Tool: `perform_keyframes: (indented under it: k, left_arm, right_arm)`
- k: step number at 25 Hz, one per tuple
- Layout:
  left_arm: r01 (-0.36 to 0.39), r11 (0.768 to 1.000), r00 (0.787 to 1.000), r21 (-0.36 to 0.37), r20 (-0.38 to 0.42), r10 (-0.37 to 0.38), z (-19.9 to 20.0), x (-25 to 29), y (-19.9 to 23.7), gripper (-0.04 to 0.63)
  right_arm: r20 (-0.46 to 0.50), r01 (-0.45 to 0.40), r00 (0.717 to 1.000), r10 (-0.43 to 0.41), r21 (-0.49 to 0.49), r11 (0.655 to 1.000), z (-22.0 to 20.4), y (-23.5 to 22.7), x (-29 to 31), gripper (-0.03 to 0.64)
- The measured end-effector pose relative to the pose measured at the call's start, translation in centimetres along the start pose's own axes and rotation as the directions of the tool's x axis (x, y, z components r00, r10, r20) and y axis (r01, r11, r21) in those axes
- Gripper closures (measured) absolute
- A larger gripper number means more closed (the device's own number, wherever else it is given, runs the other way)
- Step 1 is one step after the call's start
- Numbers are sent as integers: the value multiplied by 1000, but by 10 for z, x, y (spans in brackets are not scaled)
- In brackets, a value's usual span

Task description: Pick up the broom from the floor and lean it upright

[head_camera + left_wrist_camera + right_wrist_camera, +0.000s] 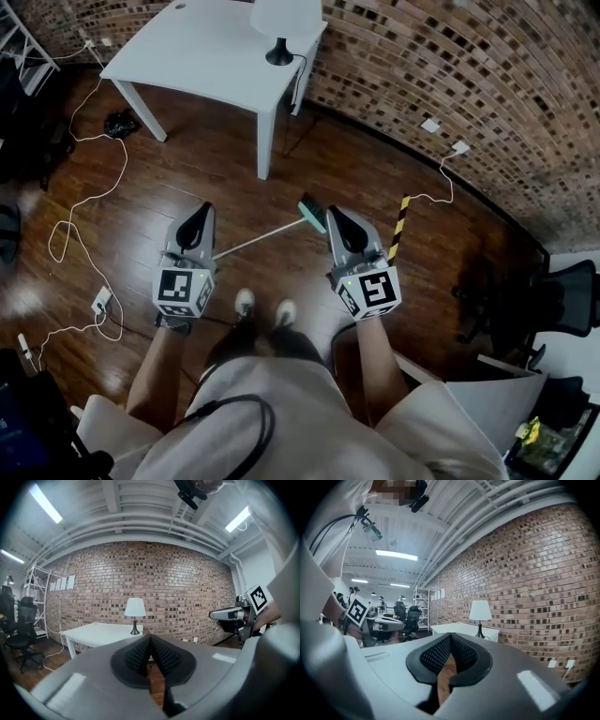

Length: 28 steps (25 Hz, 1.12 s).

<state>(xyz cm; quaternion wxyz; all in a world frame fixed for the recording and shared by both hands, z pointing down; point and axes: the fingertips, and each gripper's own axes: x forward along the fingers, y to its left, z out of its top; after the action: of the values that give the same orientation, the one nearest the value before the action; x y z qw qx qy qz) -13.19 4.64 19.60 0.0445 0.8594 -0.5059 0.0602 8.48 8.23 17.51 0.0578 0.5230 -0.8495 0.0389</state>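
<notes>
a dark brown wooden plank floor (234,178) fills most of the head view, bounded at the far side by a red-brown brick wall (469,84). a white rectangular table (206,56) stands against that wall, and a lamp with a white shade and a black base (279,52) sits at its far edge. a black office chair (562,300) stands at the right edge.

the left gripper (199,216) and the right gripper (337,217) are held side by side in front of the person, both pointing toward the wall. in the left gripper view the black ribbed pads (133,656) meet at the tips with nothing between them. in the right gripper view the pads (433,656) are likewise pressed together and empty.

the broom with a thin pale handle and a teal head (262,238) lies flat on the floor between the two grippers. its handle runs from beside the left gripper, and its head sits just beside the tip of the right gripper; neither gripper holds it.

a yellow-and-black striped bar (400,225) lies on the floor right of the right gripper. a thin white cable (94,192) loops across the floor at the left.
</notes>
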Motion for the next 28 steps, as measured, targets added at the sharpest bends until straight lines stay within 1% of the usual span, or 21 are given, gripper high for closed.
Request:
perform_keyframes:
  k: [4, 7, 11, 15, 18, 20, 22, 25, 28]
  left_arm:
    - [-39, 999, 998, -17, -45, 39, -31, 5, 23, 595]
    - [-83, 996, 993, -43, -91, 78, -63, 12, 44, 595]
    - [-149, 987, 979, -67, -146, 138, -115, 17, 71, 595]
    - [-220, 971, 961, -91, -192, 200, -171, 14, 100, 594]
    - [-266, 957, 944, -119, -235, 233, -219, 10, 121, 595]
    - [-285, 949, 933, -132, -264, 243, -254, 9, 132, 594]
    - [-288, 948, 926, -133, -292, 240, -290, 10, 140, 594]
    - [-287, 948, 914, -139, -336, 227, -346, 13, 144, 594]
    - [-293, 944, 901, -153, -375, 219, -396, 19, 144, 594]
  right_arm:
    - [-42, -28, 999, 28, 12, 1000, -25, 4, 33, 603]
    - [-81, -63, 995, 63, 6, 998, -52, 6, 64, 603]
    - [-135, -121, 984, 118, -16, 993, -95, 11, 103, 603]
    - [-178, -194, 966, 186, -30, 980, -144, 31, 139, 603]
    - [-219, -248, 946, 237, -26, 968, -190, 50, 164, 601]
    - [-248, -282, 930, 269, -16, 959, -228, 63, 178, 595]
    - [-281, -320, 911, 302, -18, 947, -269, 75, 191, 592]
    - [-337, -385, 872, 354, -27, 923, -323, 96, 207, 589]
    - [-357, -418, 852, 384, -20, 908, -374, 110, 223, 588]
